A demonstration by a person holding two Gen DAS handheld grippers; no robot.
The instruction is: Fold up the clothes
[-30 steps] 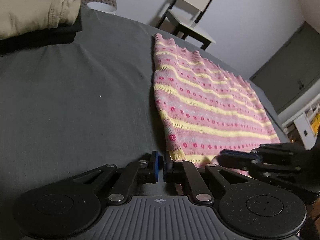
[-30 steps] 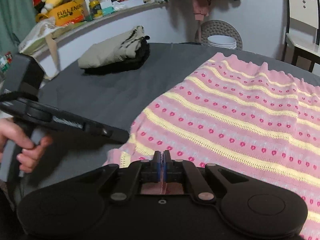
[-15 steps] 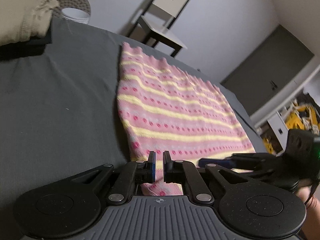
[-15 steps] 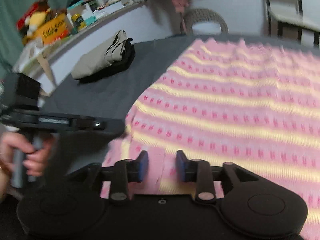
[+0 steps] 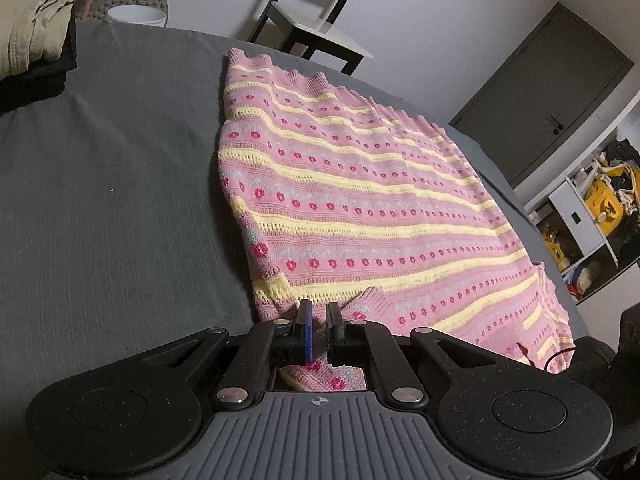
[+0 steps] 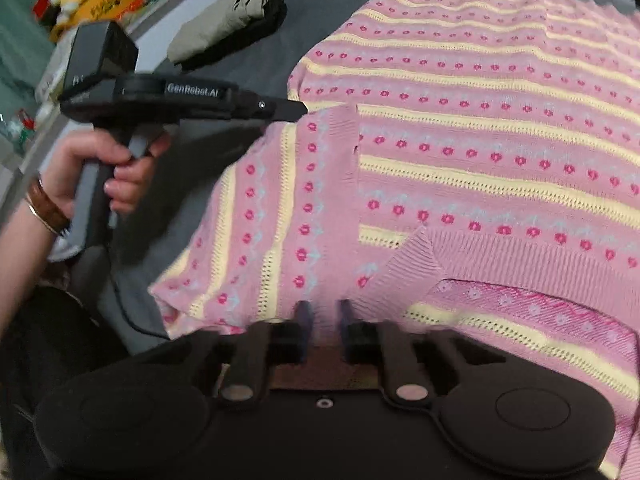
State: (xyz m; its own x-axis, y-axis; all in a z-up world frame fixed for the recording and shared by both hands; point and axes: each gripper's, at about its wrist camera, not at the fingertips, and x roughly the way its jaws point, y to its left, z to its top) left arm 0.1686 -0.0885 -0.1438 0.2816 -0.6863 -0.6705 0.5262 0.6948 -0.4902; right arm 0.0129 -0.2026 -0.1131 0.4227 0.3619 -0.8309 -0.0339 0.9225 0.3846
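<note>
Pink knitted sweater with yellow stripes and red dots (image 5: 360,200) lies flat on the grey-covered desk (image 5: 100,200), short sleeve (image 6: 272,216) turned inward. Left hand-held gripper (image 5: 318,332) and right hand-held gripper (image 6: 323,316): jaws parted, nothing held. Judged: sleeve fold done; next needs gripping the near edge.

Blurred by motion at 6 o'clock in the right wrist view: right gripper (image 6: 323,314), fingertip outlines smeared. Cut off at 9 o'clock in the left wrist view: folded clothes pile (image 5: 32,40). Hidden under the left gripper (image 5: 318,320): near edge of pink sweater (image 5: 360,200).
</note>
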